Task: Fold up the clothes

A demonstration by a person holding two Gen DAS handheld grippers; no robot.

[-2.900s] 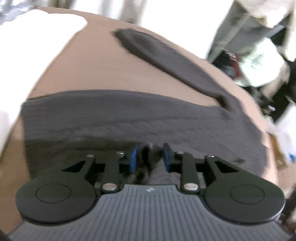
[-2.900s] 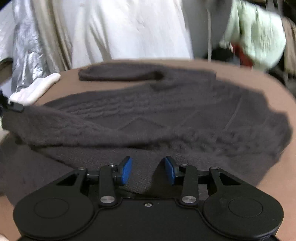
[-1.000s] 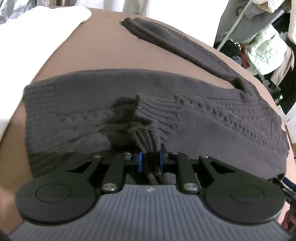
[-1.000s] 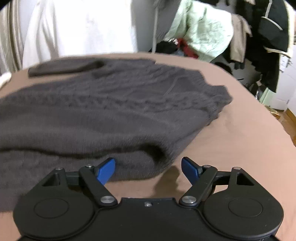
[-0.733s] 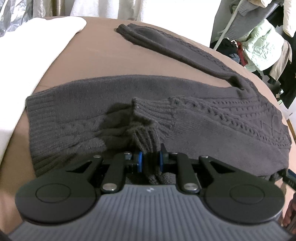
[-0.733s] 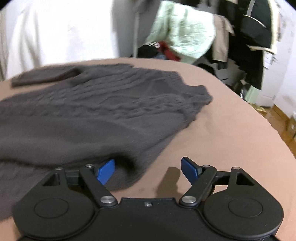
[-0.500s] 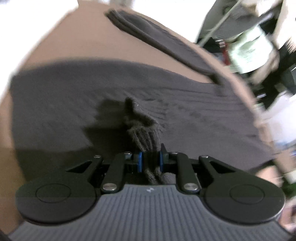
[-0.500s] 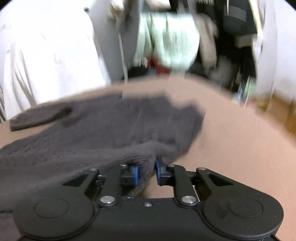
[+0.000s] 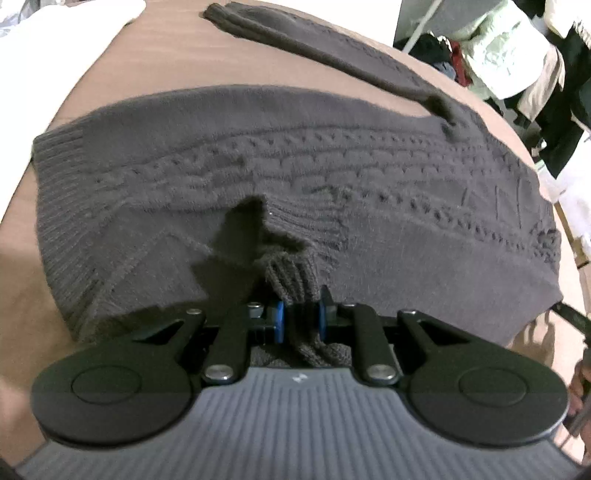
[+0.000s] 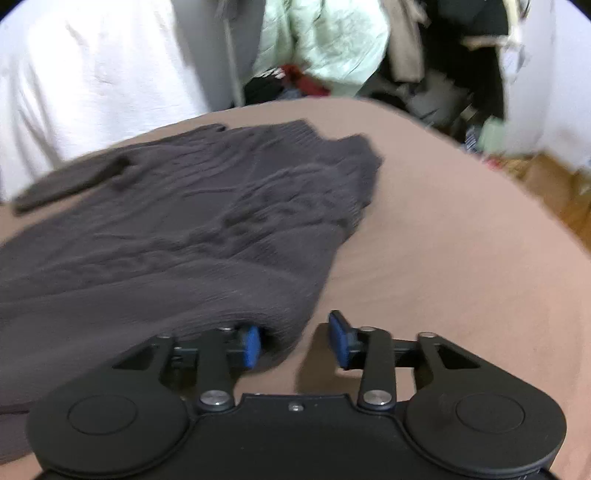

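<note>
- Since a second ago, the right gripper [image 10: 295, 341] has clamped the sweater's [image 9: 295, 177] folded edge and let go; its fingers [image 10: 249, 345] are now opening, the fold lying against the left pad only, not pinched.
- Left gripper [image 9: 298, 320] keeps its hold through the same second: fingers [image 9: 279, 321] pressed nearly together, pinching the ribbed cuff [image 9: 291, 275] at 6 o'clock in its view.
- One dark grey cable-knit sweater lies spread on the brown worktop [image 10: 461, 229], hem toward 9 o'clock and shoulder toward 3 o'clock in the left view.
- One sleeve [image 9: 325, 48] stretches flat from 12 toward 2 o'clock, untouched; the other is drawn across the body, ending in the pinched cuff.
- Judged from this, the cuff is held so the sleeve can be laid over the chest, while the right hand frees the shoulder fold it has set down at 7 o'clock in its view.
- Count: one sweater, two sleeves, two grippers; a clutter of hung clothes [image 10: 325, 44] stands beyond the worktop at 12 o'clock, and white bedding [image 9: 55, 22] at 10 o'clock in the left view.
</note>
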